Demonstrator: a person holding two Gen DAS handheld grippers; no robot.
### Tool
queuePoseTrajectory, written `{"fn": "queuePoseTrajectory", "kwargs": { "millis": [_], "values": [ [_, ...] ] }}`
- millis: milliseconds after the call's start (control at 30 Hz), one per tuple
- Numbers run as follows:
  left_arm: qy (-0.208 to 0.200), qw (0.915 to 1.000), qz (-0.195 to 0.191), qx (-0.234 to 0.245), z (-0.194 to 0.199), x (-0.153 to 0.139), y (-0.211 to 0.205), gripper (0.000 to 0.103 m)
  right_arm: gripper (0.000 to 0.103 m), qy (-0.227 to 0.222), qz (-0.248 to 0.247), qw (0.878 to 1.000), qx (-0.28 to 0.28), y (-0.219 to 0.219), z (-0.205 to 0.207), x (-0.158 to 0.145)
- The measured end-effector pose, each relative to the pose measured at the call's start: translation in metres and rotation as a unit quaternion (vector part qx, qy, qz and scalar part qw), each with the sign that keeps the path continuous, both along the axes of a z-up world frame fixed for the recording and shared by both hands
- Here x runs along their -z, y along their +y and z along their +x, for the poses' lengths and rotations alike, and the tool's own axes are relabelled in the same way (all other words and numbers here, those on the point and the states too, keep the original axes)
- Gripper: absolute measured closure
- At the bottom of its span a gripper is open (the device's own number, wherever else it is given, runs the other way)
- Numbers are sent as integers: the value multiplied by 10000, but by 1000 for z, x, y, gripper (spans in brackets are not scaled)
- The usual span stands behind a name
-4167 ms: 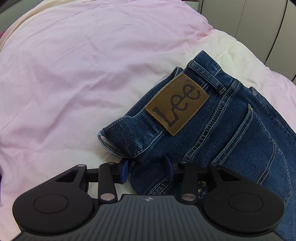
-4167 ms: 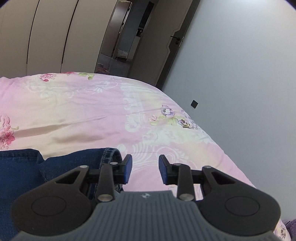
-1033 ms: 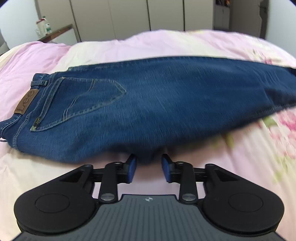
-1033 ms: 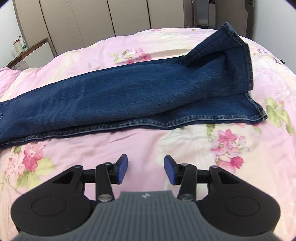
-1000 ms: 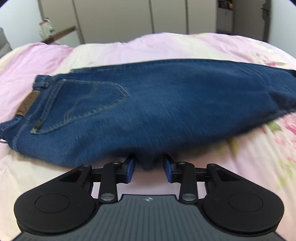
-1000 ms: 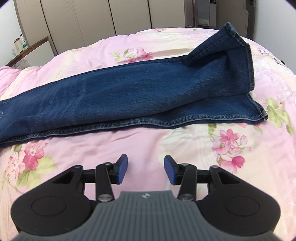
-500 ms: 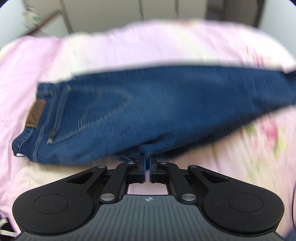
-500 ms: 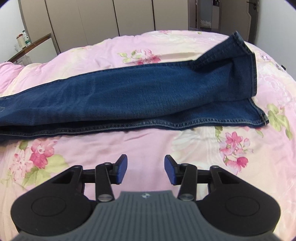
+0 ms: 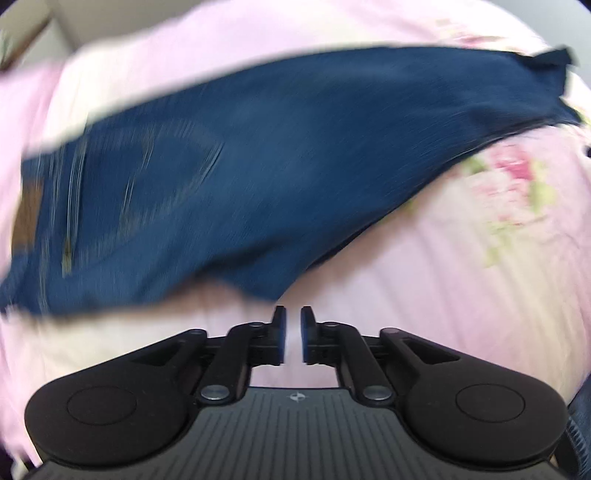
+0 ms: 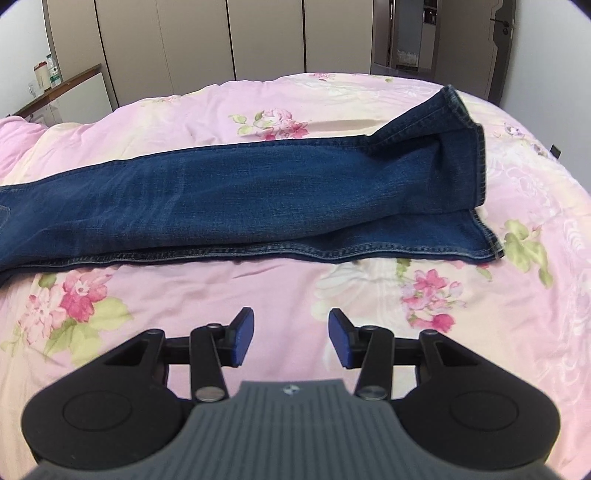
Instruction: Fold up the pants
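Note:
Dark blue jeans lie folded lengthwise, leg on leg, across the pink bed, with the brown waist patch at the left. The left wrist view is motion-blurred. My left gripper hovers just short of the jeans' near edge, its jaws opening by a narrow gap with only bedding between them. In the right wrist view the legs of the jeans stretch to the hems at the right. My right gripper hangs open over bare bedding, well short of the lower seam.
The pink floral duvet covers the whole bed. Beige wardrobe doors line the far wall, beside a doorway. A low shelf with bottles stands at the far left.
My left gripper shut at the jeans' near edge half a second ago; now its jaws have parted slightly and it has lifted and tilted, with the edge free. The right gripper has barely shifted.

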State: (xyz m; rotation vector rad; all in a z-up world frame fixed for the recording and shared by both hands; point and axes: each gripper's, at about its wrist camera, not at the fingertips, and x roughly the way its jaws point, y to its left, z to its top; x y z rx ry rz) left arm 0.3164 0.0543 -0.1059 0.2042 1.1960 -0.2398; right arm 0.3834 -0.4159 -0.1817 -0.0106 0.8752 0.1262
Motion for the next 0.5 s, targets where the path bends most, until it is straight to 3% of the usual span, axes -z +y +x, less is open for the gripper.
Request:
{"fn": "queuePoseTrajectory", "kwargs": {
  "millis": [133, 233, 333, 433, 500],
  "values": [
    [-518, 9969, -282, 516, 7, -24, -38, 75, 62, -180, -400, 9990, 70, -13, 3, -4],
    [-966, 9892, -18, 1105, 20, -27, -83, 61, 62, -296, -589, 9976, 210, -29, 13, -6],
    [-1291, 9774, 267, 1654, 33, -18, -134, 59, 62, -403, -1081, 9931, 186, -41, 27, -2],
    [-1491, 9661, 225, 2094, 52, -3, -175, 50, 62, -456, -1659, 9851, 67, -56, 46, 7],
    [-1556, 9604, 199, 2301, 61, 9, -204, 49, 62, -496, -1751, 9832, 119, -73, 59, 11]
  ]
}}
